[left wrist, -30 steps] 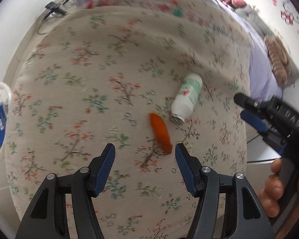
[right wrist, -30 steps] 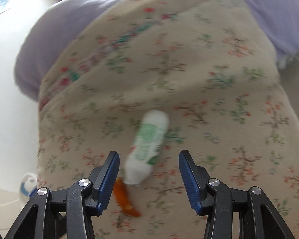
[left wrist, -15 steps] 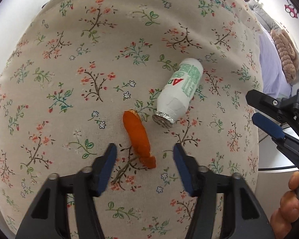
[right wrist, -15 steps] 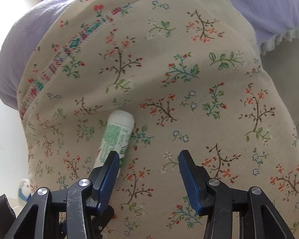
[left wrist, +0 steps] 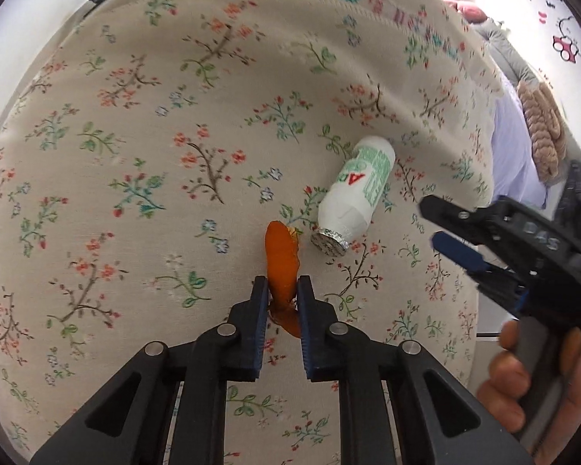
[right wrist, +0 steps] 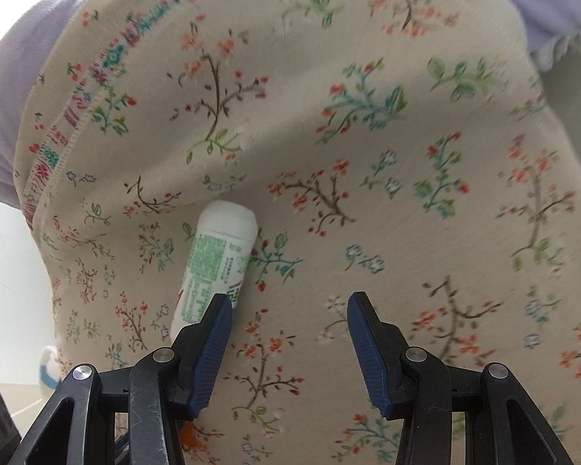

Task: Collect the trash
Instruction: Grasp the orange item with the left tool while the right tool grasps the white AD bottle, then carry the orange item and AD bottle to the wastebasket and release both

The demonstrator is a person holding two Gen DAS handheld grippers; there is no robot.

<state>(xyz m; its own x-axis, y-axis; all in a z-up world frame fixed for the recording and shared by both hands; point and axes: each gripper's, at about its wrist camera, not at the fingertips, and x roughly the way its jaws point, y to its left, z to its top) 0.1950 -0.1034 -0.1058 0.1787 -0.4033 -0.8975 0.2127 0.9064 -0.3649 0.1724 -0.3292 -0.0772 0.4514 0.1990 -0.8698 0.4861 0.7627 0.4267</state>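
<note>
The left tool (left wrist: 282, 290) is closed on the orange peel (left wrist: 281, 255) — its two blue-padded fingers pinch the near half of the strip, while the far end points away toward the bottle. The peel lies on, or barely off, the floral blanket (left wrist: 143, 124); whether it is lifted clear cannot be told from the left wrist view. Just beside the peel's far end lies the small white bottle (left wrist: 354, 197), on its side with green print and a foil-sealed mouth facing the camera, resting untouched on the blanket. The right tool (right wrist: 288, 327) hangs with its fingers spread wide and nothing between them; in the right wrist view the bottle (right wrist: 217, 259) sits just left of and beyond the left finger, partly hidden behind it, so the tool is near but not lined up around it. In the left wrist view the same right tool (left wrist: 495, 248) shows at the frame's right edge, gripped by the person's hand (left wrist: 530, 383). Judged progress: early — one of two visible pieces of trash is gripped, none deposited. No bin can be made out with certainty in either view. Left to do, by the look of it: lift the peel away, centre the right tool over the bottle and close, then carry both to a container.
</note>
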